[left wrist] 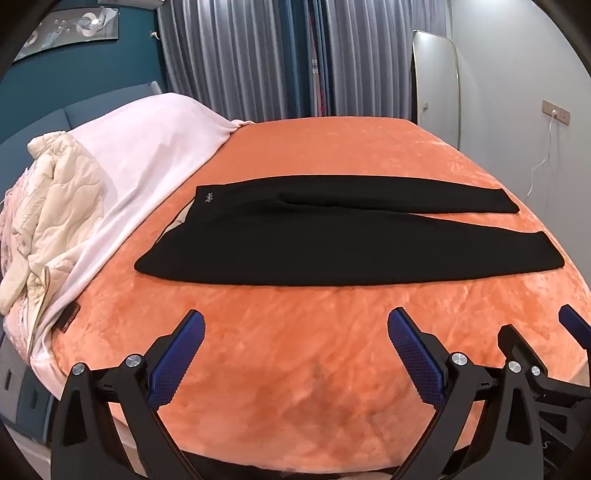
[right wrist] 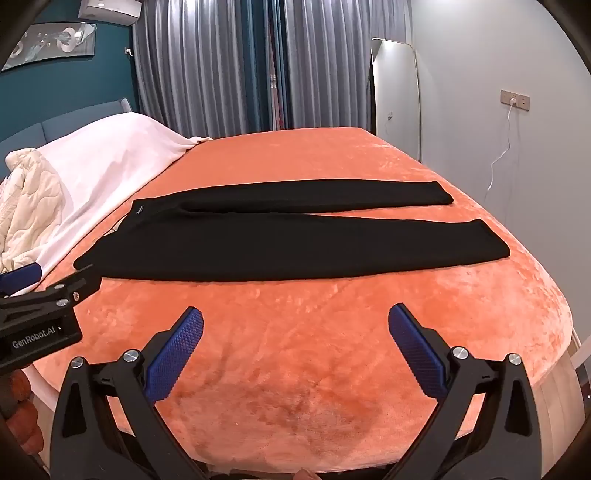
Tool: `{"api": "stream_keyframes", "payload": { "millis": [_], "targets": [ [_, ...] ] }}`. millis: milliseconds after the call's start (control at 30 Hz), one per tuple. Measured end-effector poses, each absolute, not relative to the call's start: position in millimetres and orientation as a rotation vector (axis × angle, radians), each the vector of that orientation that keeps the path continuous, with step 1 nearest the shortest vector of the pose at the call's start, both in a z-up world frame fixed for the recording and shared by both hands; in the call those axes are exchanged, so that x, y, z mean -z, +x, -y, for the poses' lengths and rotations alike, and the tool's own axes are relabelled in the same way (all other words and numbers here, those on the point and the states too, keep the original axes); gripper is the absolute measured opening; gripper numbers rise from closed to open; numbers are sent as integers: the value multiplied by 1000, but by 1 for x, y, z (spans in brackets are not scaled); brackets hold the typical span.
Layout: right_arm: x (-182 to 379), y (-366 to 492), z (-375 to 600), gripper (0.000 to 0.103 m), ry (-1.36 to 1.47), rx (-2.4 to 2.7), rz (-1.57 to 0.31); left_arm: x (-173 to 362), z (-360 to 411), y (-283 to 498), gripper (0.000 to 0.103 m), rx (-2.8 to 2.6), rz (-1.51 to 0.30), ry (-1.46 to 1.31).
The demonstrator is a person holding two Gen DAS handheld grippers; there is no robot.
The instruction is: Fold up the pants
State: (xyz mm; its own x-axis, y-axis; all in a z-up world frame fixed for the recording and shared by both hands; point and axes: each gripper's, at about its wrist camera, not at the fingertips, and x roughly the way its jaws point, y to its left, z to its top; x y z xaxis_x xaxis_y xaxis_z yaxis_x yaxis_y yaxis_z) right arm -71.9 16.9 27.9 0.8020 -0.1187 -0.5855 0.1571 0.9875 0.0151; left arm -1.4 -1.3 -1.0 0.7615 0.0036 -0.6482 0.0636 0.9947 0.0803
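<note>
Both my claws hang empty with jaws spread wide, my left gripper point(left wrist: 295, 325) and my right gripper point(right wrist: 295, 321), above the near part of the fuzzy orange blanket point(left wrist: 295, 369). The long black pants point(left wrist: 332, 240) lie flat across it (waistband left, legs slightly parted). My left view shows more of the cream quilted comforter point(left wrist: 55, 206); my right view alone shows an air conditioner point(right wrist: 110, 7).

Matt black cloth pants point(left wrist: 332, 236), plush orange blanket point(left wrist: 295, 350)
</note>
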Motion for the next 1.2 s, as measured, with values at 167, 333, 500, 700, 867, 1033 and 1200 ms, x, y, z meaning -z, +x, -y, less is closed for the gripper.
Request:
{"api": "stream_keyframes", "payload": {
  "millis": [167, 333, 500, 700, 867, 1033, 1200],
  "targets": [
    [-31, -72, -18, 98, 67, 146, -622, 4, -2, 2, 98, 55, -730, 74],
    [-33, -72, -20, 98, 66, 143, -624, 6, -3, 3, 98, 45, -743, 74],
    [-36, -71, -25, 98, 59, 135, -624, 11, -7, 7, 98, 33, -769, 58],
    [-39, -71, -29, 98, 53, 132, -616, 11, -10, 7, 98, 32, -774, 39],
    [-41, -68, -29, 98, 53, 131, -616, 9, -10, 7, 98, 43, -762, 37],
    [-41, -68, -30, 98, 52, 130, -612, 8, -2, 3, 98, 42, -725, 112],
    [-40, -69, -31, 98, 53, 130, -610, 8, 1, 0, 98, 39, -694, 121]
  ]
}}
